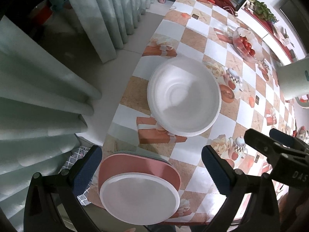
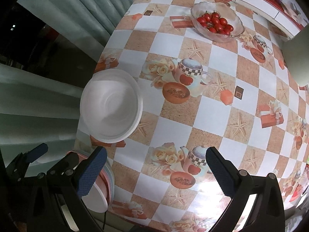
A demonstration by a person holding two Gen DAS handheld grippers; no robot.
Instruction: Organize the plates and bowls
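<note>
A stack of white bowls (image 1: 184,96) sits near the table's left edge; it also shows in the right wrist view (image 2: 112,106). Nearer me a small white plate (image 1: 139,195) lies on a pink plate (image 1: 152,167) with a pale green plate under it, at the table's corner. The same pile shows in the right wrist view (image 2: 105,183), half hidden by a finger. My left gripper (image 1: 152,166) is open and empty above the plate pile. My right gripper (image 2: 156,172) is open and empty over the tablecloth, right of the pile. It appears in the left wrist view (image 1: 270,143).
The table (image 2: 193,116) has a checkered cloth. A glass bowl of cherry tomatoes (image 2: 217,22) stands at the far side. A white cylinder (image 1: 293,79) stands at the right. Green curtains (image 1: 38,77) hang left of the table edge.
</note>
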